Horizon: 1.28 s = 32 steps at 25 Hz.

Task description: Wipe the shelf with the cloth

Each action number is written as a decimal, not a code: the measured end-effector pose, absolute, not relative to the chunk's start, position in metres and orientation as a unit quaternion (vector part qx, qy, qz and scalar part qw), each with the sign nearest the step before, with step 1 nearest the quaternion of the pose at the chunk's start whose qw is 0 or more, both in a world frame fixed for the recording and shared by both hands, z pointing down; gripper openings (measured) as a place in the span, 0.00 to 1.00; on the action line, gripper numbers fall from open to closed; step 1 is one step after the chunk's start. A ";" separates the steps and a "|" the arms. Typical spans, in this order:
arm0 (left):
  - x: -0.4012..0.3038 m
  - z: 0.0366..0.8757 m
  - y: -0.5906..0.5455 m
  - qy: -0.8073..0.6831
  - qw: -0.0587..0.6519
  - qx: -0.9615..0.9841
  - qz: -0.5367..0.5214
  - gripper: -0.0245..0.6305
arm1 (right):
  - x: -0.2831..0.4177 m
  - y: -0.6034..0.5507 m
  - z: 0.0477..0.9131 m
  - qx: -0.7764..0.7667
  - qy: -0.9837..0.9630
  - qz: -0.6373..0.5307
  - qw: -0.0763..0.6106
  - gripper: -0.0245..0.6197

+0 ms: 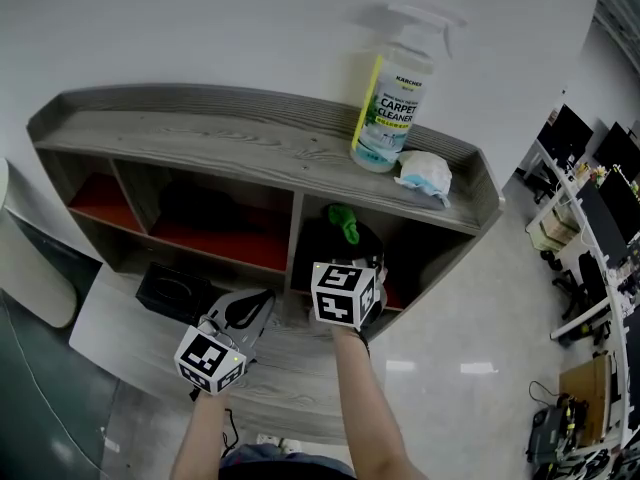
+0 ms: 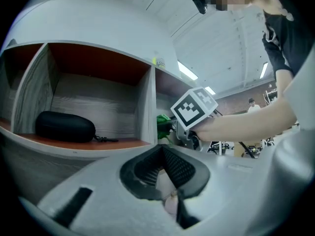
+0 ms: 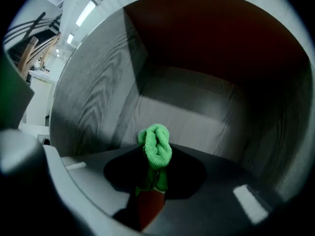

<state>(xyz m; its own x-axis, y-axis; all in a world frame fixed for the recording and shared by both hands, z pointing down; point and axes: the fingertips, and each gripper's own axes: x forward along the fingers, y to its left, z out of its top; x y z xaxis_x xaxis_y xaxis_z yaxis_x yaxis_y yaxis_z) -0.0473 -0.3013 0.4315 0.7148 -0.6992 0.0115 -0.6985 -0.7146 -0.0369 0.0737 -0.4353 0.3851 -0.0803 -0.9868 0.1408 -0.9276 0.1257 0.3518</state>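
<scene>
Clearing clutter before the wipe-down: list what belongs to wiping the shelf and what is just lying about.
For the job:
green cloth, pinched in the tongs of the right gripper
grey shelf

Lying about:
carpet cleaner spray bottle, standing on top
crumpled white wad beside it
black case in another compartment

Marker cubes (image 1: 211, 358) (image 1: 343, 293) top left gripper (image 2: 166, 173) and right gripper (image 3: 154, 182).
</scene>
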 end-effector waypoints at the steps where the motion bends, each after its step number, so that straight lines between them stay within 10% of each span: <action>1: -0.047 0.432 -0.301 0.377 0.014 -0.926 -0.013 0.04 | 0.084 -0.436 0.385 0.664 -0.723 -0.079 0.170 0.19; 12: -0.026 0.434 -0.303 0.355 0.009 -0.935 -0.008 0.04 | 0.168 -0.421 0.365 0.741 -0.656 -0.069 0.129 0.19; 32: -0.044 0.433 -0.299 0.373 0.006 -0.928 -0.005 0.04 | 0.083 -0.439 0.413 0.653 -0.723 -0.039 0.223 0.19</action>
<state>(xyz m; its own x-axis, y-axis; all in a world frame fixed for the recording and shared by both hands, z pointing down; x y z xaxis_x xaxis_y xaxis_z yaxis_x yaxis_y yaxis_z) -0.0440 -0.2993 0.4333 0.7212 -0.6927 0.0046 -0.6926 -0.7211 -0.0156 0.0833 -0.4393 0.4131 -0.0476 -0.9612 0.2717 -0.9264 0.1442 0.3479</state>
